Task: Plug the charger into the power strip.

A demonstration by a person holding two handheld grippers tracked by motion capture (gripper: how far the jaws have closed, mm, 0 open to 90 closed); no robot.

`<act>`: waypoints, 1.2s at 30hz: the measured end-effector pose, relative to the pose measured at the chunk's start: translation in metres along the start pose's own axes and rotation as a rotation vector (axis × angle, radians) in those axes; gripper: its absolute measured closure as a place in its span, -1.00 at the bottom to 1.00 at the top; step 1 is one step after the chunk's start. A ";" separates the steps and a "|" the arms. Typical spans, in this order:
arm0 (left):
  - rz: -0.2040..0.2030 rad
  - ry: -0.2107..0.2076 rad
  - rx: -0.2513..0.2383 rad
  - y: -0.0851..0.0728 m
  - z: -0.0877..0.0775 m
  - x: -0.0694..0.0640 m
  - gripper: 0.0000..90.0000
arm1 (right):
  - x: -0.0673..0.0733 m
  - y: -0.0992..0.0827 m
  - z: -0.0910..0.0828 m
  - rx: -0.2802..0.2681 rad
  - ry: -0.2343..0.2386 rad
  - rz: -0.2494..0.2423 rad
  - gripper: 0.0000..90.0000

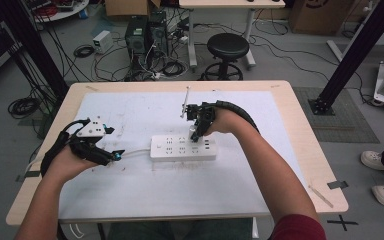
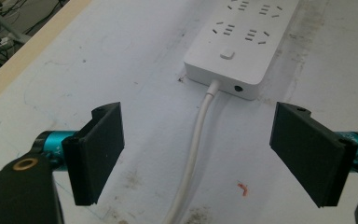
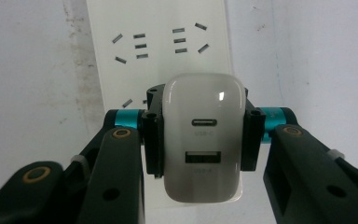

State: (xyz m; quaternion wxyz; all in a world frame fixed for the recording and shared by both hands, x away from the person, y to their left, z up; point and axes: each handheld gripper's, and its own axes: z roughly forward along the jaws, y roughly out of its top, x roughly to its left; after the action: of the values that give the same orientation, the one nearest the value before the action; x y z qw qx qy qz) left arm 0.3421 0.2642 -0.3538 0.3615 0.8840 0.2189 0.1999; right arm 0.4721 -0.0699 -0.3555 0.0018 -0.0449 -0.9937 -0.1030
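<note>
Gripping a white, glossy, round-cornered USB charger [image 3: 201,140] in my right gripper [image 3: 200,135], jaws clamped on its flanks, directly over the white rectangular power strip [image 3: 161,46]. My left gripper [image 2: 200,154]: jaws wide, nothing held, straddling the strip's smooth white cord [image 2: 193,158] on the scuffed white table mat [image 2: 98,65].
</note>
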 end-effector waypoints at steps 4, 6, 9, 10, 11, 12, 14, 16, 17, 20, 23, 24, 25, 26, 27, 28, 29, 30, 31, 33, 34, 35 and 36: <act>0.002 -0.002 0.005 0.000 0.002 0.000 -0.61 | 0.005 0.007 0.005 0.035 -0.021 -0.048 0.41; -0.008 0.001 -0.005 0.001 0.003 -0.001 -0.61 | 0.008 0.009 0.006 0.040 -0.034 -0.073 0.41; -0.008 0.001 -0.005 0.001 0.003 -0.001 -0.61 | 0.009 0.009 0.010 0.062 -0.042 -0.078 0.41; -0.001 -0.002 -0.002 0.002 0.004 -0.001 -0.61 | 0.009 0.009 0.010 0.062 -0.042 -0.078 0.41; -0.012 -0.004 -0.011 0.002 0.005 -0.002 -0.61 | 0.005 0.010 0.014 0.071 -0.029 -0.082 0.42; -0.012 -0.004 -0.011 0.002 0.005 -0.002 -0.61 | 0.005 0.010 0.014 0.071 -0.029 -0.082 0.42; -0.002 -0.006 -0.002 0.002 0.004 -0.002 -0.61 | 0.005 0.010 0.014 0.065 -0.023 -0.074 0.42; 0.001 -0.008 0.001 0.004 0.005 -0.001 -0.61 | 0.005 0.011 0.014 0.069 -0.028 -0.076 0.42; 0.001 -0.008 0.001 0.004 0.005 -0.001 -0.61 | 0.005 0.011 0.014 0.069 -0.028 -0.076 0.42; -0.003 -0.007 -0.007 0.006 0.006 -0.001 -0.61 | 0.014 0.014 0.015 0.093 -0.072 -0.111 0.42; 0.007 -0.010 0.001 0.009 0.008 -0.001 -0.61 | 0.006 0.013 0.016 0.080 -0.031 -0.073 0.42; 0.003 -0.008 -0.003 0.009 0.008 -0.001 -0.61 | 0.005 0.014 0.017 0.081 -0.031 -0.079 0.42; 0.003 -0.008 -0.003 0.009 0.008 -0.001 -0.61 | 0.005 0.014 0.017 0.081 -0.031 -0.079 0.42; 0.010 -0.008 0.002 0.009 0.008 -0.002 -0.61 | 0.009 0.014 0.019 0.092 -0.050 -0.080 0.42; 0.009 -0.009 0.004 0.009 0.008 -0.002 -0.61 | 0.008 0.013 0.019 0.087 -0.042 -0.073 0.42; 0.009 -0.009 0.004 0.009 0.008 -0.002 -0.61 | 0.008 0.013 0.019 0.087 -0.042 -0.073 0.42; 0.009 -0.009 0.004 0.009 0.008 -0.002 -0.61 | 0.007 0.013 0.019 0.084 -0.038 -0.069 0.42; 0.007 -0.006 0.003 0.009 0.008 -0.002 -0.61 | 0.006 0.014 0.019 0.092 -0.031 -0.077 0.42; 0.007 -0.006 0.003 0.009 0.008 -0.002 -0.61 | 0.006 0.014 0.019 0.092 -0.031 -0.077 0.42; 0.007 -0.006 0.002 0.009 0.007 -0.002 -0.61 | 0.006 0.014 0.019 0.094 -0.032 -0.080 0.42; 0.005 -0.007 0.001 0.009 0.007 -0.002 -0.61 | 0.007 0.013 0.019 0.088 -0.035 -0.068 0.41; 0.001 -0.007 -0.002 0.008 0.007 -0.002 -0.61 | 0.007 0.013 0.019 0.088 -0.034 -0.066 0.41; 0.001 -0.007 -0.002 0.008 0.007 -0.002 -0.61 | 0.007 0.013 0.019 0.088 -0.034 -0.066 0.41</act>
State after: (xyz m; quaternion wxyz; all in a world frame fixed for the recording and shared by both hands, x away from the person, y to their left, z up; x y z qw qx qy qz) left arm 0.3461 0.2541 -0.3525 0.3631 0.8844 0.2171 0.1970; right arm 0.4664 -0.0529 -0.3712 -0.0165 -0.0137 -0.9981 -0.0584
